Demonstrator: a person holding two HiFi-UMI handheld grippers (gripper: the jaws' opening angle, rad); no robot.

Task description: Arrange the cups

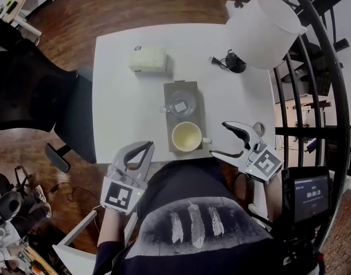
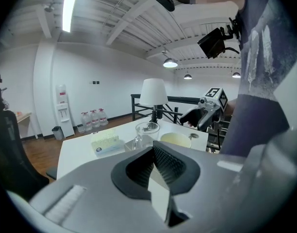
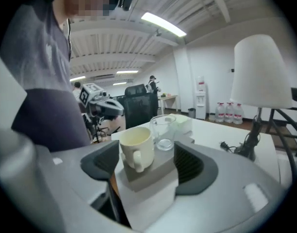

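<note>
- On white rectangular table (image 1: pixel 124 102): grey rectangular slab tray (image 1: pixel 190 87), lying lengthwise away from the person, its near end at the table's near edge.
- Cream ceramic mug (image 1: pixel 187 136): upright on the near end of the tray, empty, handle pointing to the person's right.
- Clear glass cup (image 1: pixel 181 103): upright on the same tray, just behind the mug, close to it. Whether the two touch I can't tell.
- Right gripper (image 1: pixel 218 138): jaws spread, nothing clamped. It sits at the table's near edge, just beside the mug's handle side. Its own view looks between the pads at mug, tray and glass, and the pads touch none of them.
- Left gripper (image 1: pixel 145 146): jaws clenched together, empty, at the near edge left of the tray, well clear of both cups.
- Pale green tissue pack (image 1: pixel 148 58): far part of the table, beyond the tray and to its left.
- White-shaded lamp (image 1: pixel 261 30): far right corner, black cable on the tabletop beside it.
- Black office chair (image 1: pixel 32 90): left of the table.
</note>
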